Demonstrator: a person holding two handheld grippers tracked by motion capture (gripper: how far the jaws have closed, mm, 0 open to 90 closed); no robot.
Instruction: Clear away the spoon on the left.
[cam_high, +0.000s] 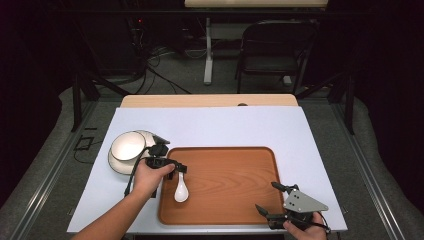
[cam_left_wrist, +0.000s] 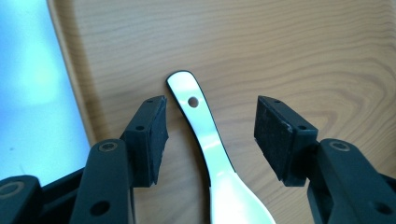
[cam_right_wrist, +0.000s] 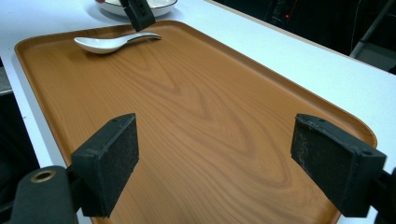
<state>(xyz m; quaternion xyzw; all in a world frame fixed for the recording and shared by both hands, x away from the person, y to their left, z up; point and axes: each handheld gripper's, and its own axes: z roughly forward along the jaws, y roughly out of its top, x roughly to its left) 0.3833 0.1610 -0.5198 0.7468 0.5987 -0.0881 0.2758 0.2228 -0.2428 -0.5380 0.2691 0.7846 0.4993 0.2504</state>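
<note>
Here the white spoon (cam_high: 180, 190) lies flat on the wooden tray (cam_high: 235, 200), in the tray's left part, close to its left rim. In the high view its long axis runs roughly from the far side of the table to the near side: the bowl end points toward the person, the handle end points away and sits between the fingertips of the left gripper (cam_high: 177, 170). In the left gripper view the handle (cam_left_wrist: 194, 109), with a small hole near its tip, curves upward in the picture between the two black pads; there is clear tray surface on either side of it, so the jaws stand released and the pads do not press on the spoon. The right gripper (cam_high: 272, 197) hovers at the tray's near right corner, jaws spread wide with nothing between them but bare wood. Two white bowls (cam_high: 127, 150), stacked, sit on the table just left of the tray, beside the left hand (cam_high: 147, 177).
</note>
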